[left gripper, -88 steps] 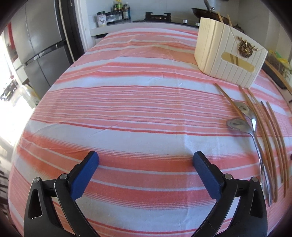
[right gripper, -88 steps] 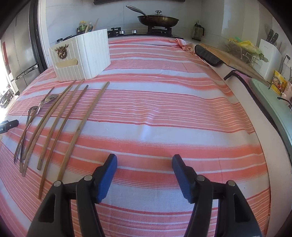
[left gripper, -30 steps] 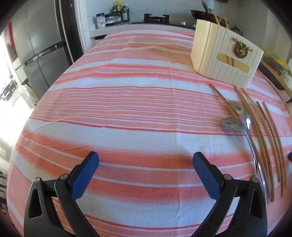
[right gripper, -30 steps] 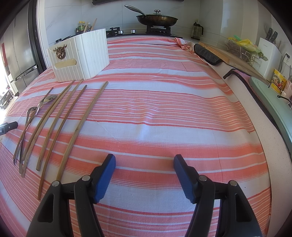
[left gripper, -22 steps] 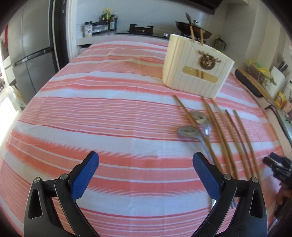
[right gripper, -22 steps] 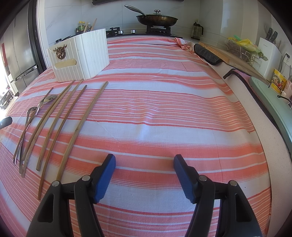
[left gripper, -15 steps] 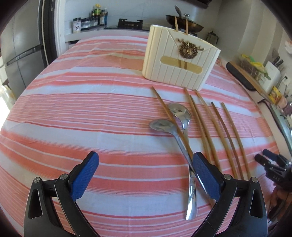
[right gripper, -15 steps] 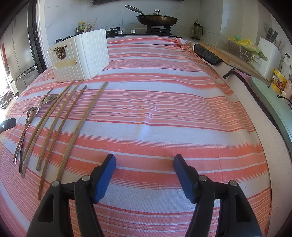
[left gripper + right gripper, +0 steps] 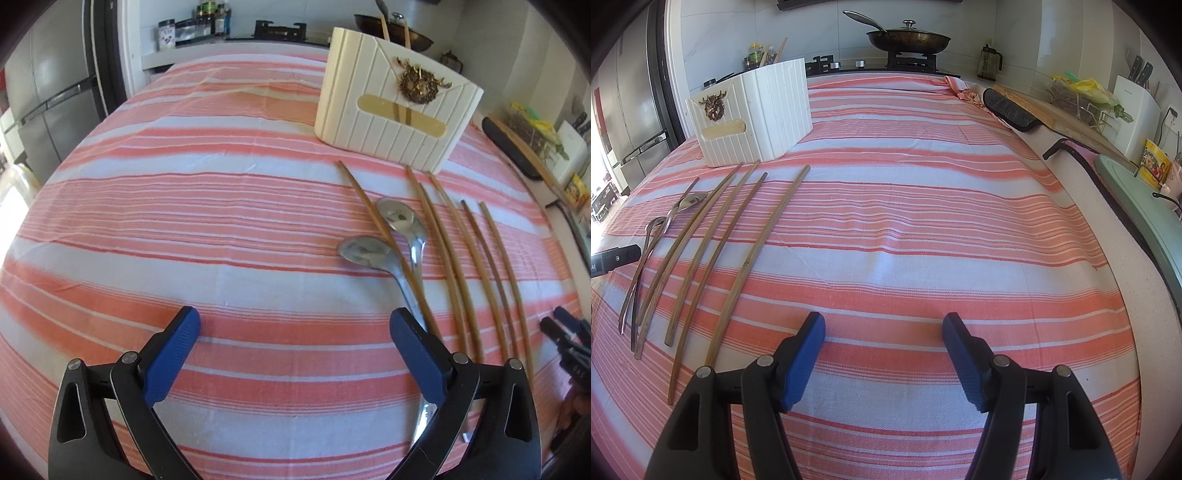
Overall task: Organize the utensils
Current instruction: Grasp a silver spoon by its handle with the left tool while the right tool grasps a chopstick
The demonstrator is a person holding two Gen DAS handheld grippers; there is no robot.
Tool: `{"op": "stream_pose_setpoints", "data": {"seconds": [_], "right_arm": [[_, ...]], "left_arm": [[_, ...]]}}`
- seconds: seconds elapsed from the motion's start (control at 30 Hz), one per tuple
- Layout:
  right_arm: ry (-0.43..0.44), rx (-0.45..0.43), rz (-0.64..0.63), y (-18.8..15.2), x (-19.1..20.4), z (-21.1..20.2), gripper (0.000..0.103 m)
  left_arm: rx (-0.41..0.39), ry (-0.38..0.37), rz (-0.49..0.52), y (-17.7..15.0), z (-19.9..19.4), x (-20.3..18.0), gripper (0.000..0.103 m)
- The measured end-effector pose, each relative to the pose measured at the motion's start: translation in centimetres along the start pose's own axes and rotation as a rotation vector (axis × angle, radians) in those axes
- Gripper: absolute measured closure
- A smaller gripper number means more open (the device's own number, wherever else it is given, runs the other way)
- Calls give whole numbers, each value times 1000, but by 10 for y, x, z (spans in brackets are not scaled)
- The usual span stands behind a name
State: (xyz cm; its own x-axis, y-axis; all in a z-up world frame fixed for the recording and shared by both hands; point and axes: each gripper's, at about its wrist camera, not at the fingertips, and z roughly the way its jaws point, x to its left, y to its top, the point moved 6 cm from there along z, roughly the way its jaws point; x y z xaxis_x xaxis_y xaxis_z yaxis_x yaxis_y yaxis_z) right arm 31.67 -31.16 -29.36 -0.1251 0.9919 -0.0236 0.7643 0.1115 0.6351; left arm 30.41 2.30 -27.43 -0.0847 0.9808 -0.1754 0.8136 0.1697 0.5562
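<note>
Two steel spoons [image 9: 364, 251] [image 9: 399, 218] lie on the striped cloth among several long wooden chopsticks [image 9: 447, 254]. Behind them stands a white ribbed utensil holder [image 9: 395, 110] with two chopsticks sticking out of its top. My left gripper [image 9: 293, 328] is open and empty above the cloth; its right finger [image 9: 413, 343] hangs over a spoon's handle. My right gripper [image 9: 883, 330] is open and empty too, to the right of the chopsticks [image 9: 764, 240], the spoons [image 9: 690, 201] and the holder [image 9: 753, 114].
A striped cloth [image 9: 923, 206] covers the table. A pan [image 9: 908, 38] sits on the stove at the back, and a fridge [image 9: 48, 107] stands to the left. A black pad [image 9: 1008, 110], a cutting board and a knife block [image 9: 1137, 107] line the right counter.
The left gripper's view has swung right, so the spoons, the chopsticks and the holder now lie nearer its middle and right finger. The right gripper has not moved.
</note>
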Motion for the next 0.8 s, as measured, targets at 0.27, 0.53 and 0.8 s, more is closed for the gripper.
{"op": "stream_pose_setpoints", "data": {"seconds": [0.27,0.53,0.8], "right_arm": [[0,0,0,0,0,0,35],[0,0,0,0,0,0,35],[-1,0,0,0,0,0,35]], "left_arm": [[-14,73,-51,11,18,-19,1],[30,82,41,0,8,-3,1],[48,114,98,-8,2,19,1]]}}
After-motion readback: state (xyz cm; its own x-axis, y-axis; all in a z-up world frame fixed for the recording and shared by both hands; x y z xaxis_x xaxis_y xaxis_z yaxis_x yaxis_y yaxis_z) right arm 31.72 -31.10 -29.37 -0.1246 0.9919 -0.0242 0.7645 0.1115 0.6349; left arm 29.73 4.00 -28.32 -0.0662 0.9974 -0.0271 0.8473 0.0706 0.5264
